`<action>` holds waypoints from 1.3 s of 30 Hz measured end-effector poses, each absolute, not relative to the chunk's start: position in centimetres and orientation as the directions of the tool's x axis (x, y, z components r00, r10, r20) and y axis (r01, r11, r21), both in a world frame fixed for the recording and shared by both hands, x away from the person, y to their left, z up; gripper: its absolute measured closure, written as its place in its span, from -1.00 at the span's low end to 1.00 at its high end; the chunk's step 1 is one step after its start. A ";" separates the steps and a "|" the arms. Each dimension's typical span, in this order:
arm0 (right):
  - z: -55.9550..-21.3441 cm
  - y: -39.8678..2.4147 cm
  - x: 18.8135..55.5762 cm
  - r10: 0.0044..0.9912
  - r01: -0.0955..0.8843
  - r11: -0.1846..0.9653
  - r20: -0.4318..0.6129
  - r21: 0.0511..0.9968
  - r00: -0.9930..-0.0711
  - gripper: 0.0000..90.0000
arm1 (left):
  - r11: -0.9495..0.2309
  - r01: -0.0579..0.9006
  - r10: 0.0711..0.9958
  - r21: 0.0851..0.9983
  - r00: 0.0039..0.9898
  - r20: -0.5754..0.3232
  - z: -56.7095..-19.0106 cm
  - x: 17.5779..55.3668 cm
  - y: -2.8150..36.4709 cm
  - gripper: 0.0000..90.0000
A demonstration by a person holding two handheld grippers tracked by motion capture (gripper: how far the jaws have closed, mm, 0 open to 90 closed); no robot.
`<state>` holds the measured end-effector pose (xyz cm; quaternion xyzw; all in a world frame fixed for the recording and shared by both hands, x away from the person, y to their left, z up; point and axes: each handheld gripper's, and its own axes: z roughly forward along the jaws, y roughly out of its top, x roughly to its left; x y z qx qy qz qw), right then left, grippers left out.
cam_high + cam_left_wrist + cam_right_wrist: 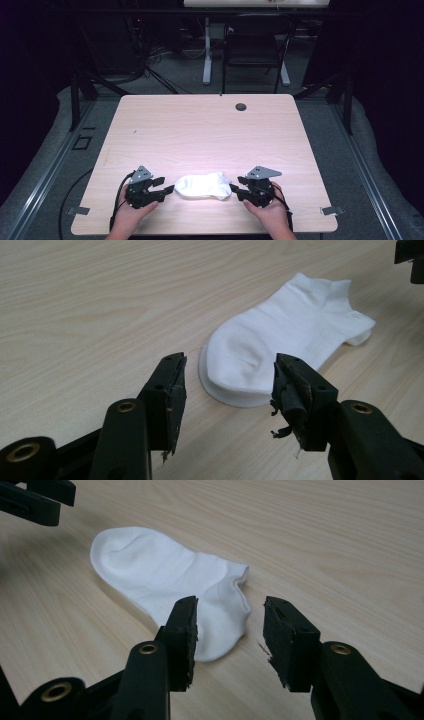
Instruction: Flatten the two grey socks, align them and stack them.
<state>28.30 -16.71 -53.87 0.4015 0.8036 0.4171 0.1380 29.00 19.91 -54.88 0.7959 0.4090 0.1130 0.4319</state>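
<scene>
On either side of the white sock [204, 185], the two grippers sit with their jaws spread wide and nothing between them: left gripper [168, 190] just off the rounded toe end, right gripper [233, 190] just off the cuff end. No pad is pressing on fabric, so the sock is lying loose and flat near the front edge of the wooden table [210, 125]. It looks like a pair stacked or one folded over (there's a doubled edge at the toe). My guess is whatever comes next means pinching both ends, and to do that well I'd come in low and level so each lower jaw slides under both layers, then close evenly. The left gripper view shows that layered toe rim [235, 395] nicely, which the high view just blows out to a white blob; the right gripper view gives the curled cuff opening [239, 580] instead.
</scene>
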 end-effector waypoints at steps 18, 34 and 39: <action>-54.4 -15.9 26.2 0.737 0.524 0.377 0.096 0.763 -0.669 0.27 | -0.339 0.559 0.753 0.756 0.644 -0.138 -55.3 27.8 20.8 0.05; -56.4 -15.5 27.0 0.754 0.532 0.375 0.084 0.759 -0.651 0.27 | -0.401 0.543 0.733 0.738 0.673 -0.097 -56.5 28.3 19.5 0.03; -56.6 -15.7 27.2 0.767 0.538 0.356 0.090 0.764 -0.635 0.25 | -0.407 0.535 0.727 0.740 0.681 -0.092 -56.6 28.2 19.0 0.01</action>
